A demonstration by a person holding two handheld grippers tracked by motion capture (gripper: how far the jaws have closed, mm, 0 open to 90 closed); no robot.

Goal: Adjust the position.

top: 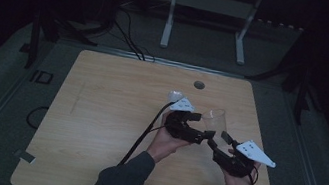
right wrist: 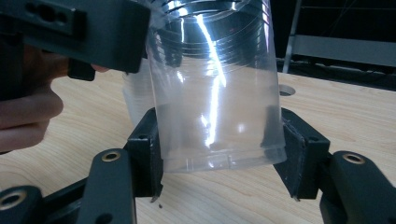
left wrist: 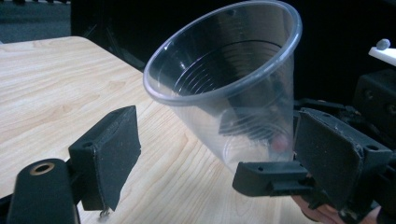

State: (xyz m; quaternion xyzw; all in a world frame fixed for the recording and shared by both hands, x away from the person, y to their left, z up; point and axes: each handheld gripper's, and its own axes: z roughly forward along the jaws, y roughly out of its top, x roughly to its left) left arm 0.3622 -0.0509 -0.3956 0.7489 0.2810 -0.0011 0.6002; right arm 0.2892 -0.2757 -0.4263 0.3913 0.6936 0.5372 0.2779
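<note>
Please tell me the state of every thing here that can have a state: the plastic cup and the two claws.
Clear plastic cup: empty, tilted, lifted off the table, gripped near its base.
Right claw: shut on the cup, one pad on each side of the base.
Left claw: open, pads apart from the cup wall, not gripping.
Table: wooden top; nothing else rests near the cup.

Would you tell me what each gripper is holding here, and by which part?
The right gripper clamps the clear plastic cup by its base. The left gripper is open around the cup and holds nothing.
</note>
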